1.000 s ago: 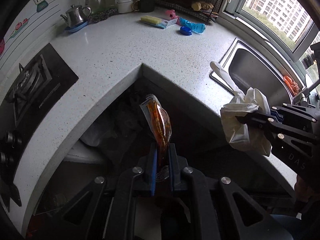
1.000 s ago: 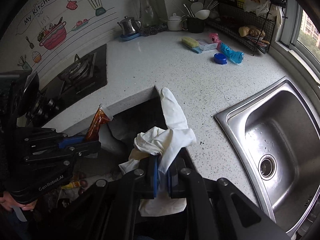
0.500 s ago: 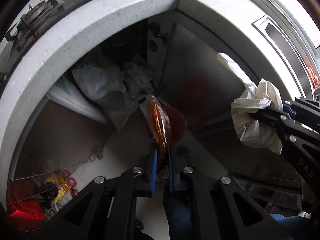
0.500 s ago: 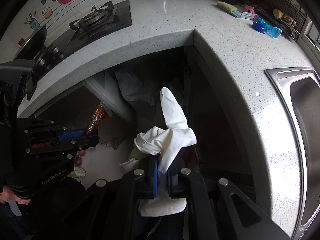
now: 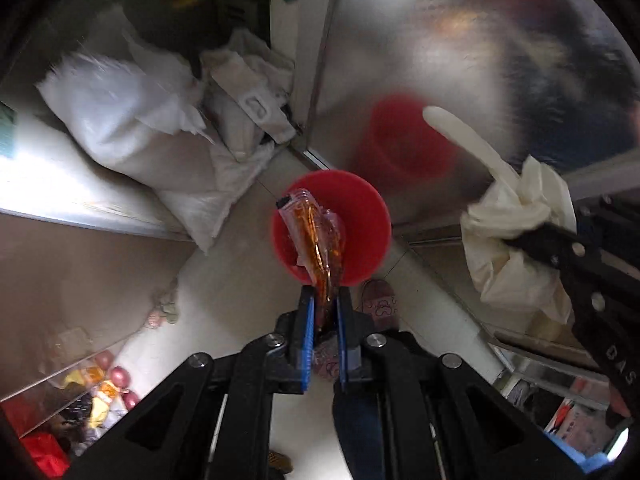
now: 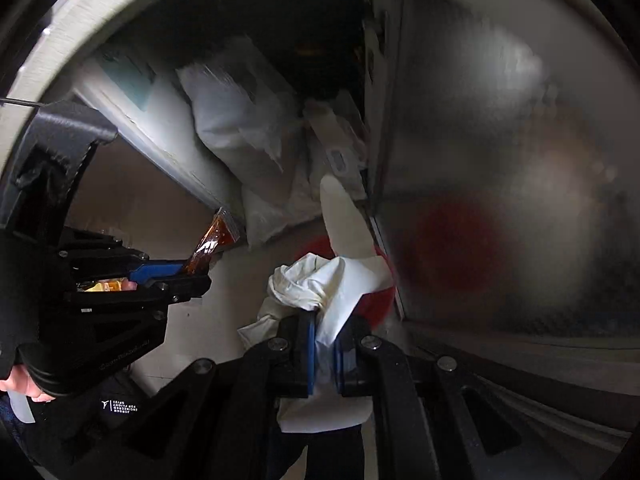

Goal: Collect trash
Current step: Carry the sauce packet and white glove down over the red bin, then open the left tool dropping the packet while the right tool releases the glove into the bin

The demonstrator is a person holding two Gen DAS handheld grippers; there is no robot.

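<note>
My left gripper (image 5: 323,300) is shut on a clear plastic wrapper with orange-brown residue (image 5: 316,236) and holds it over a red bin (image 5: 360,216) on the floor below. My right gripper (image 6: 323,328) is shut on a crumpled white rubber glove (image 6: 328,284), one finger of it pointing up. The glove (image 5: 516,236) and right gripper also show at the right of the left wrist view. In the right wrist view the glove hides most of the red bin (image 6: 376,304). The left gripper with the wrapper (image 6: 212,244) is at the left there.
White plastic bags (image 5: 132,136) and folded cloths (image 5: 248,92) fill the open space under the counter. A shiny steel cabinet door (image 5: 460,40) stands right of the bin and mirrors it. A slipper (image 5: 378,304) lies by the bin. Toys or packets (image 5: 92,388) lie at lower left.
Both grippers have dropped from counter height to below the counter edge. The red bin has come into view, now right under the wrapper. Both grips are unchanged.
</note>
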